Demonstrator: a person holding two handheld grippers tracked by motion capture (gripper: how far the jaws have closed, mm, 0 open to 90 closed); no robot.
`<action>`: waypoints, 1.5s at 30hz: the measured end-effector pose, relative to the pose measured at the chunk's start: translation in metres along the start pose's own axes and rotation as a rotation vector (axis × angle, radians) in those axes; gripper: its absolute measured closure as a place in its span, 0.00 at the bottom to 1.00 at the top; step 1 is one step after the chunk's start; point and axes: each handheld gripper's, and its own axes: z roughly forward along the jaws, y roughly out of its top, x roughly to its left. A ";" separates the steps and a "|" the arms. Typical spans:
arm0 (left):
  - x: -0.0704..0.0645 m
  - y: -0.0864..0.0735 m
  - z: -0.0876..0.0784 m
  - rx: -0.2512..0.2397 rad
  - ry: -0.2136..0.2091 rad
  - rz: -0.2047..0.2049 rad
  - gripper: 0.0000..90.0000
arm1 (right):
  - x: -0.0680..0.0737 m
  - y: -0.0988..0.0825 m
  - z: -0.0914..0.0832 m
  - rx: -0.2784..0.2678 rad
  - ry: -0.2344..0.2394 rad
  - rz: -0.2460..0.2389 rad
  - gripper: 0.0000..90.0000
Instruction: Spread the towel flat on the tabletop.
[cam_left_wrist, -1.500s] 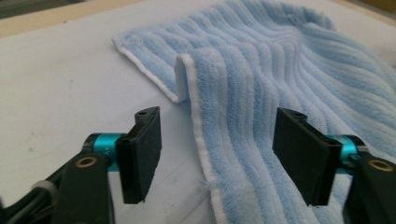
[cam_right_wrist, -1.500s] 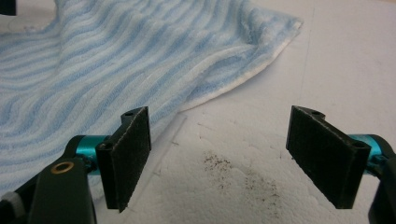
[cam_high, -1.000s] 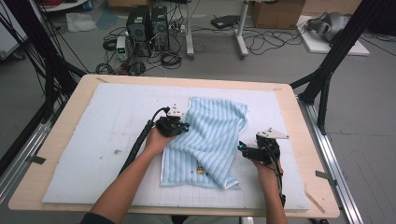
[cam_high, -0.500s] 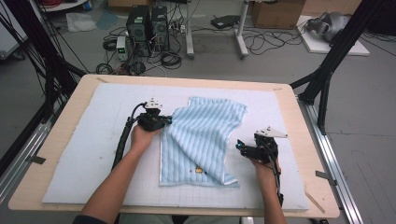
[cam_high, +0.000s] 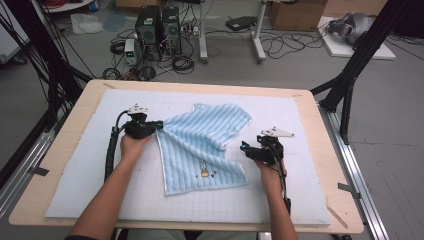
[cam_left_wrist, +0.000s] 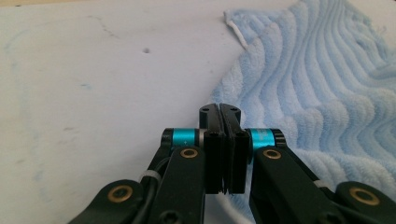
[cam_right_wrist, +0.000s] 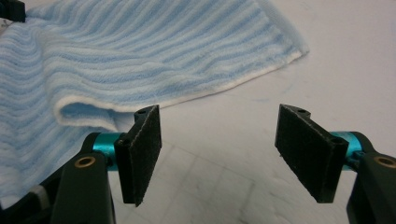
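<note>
Left gripper (cam_high: 159, 125) sits at the towel's (cam_high: 202, 147) left corner with its jaws pressed tight on the towel's edge, which lies pinched between them in the left gripper view (cam_left_wrist: 223, 119). Spread on the white mat (cam_high: 75, 190), the blue striped towel lies between the two grippers, its upper right part folded over toward the middle. Right gripper (cam_high: 244, 149) hovers just beside the towel's right edge, jaws spread with nothing between them (cam_right_wrist: 217, 149), though they have just been closing a little.
</note>
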 end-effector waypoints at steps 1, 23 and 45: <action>0.003 -0.001 -0.003 -0.004 0.004 -0.009 0.98 | 0.002 0.002 0.004 0.001 0.007 0.000 0.34; 0.004 -0.011 -0.021 -0.095 -0.098 -0.086 0.44 | 0.036 0.036 0.080 0.182 0.046 -0.170 0.83; -0.018 -0.015 -0.013 -0.005 -0.143 -0.007 0.43 | -0.006 0.069 0.079 -0.018 -0.320 -0.034 0.73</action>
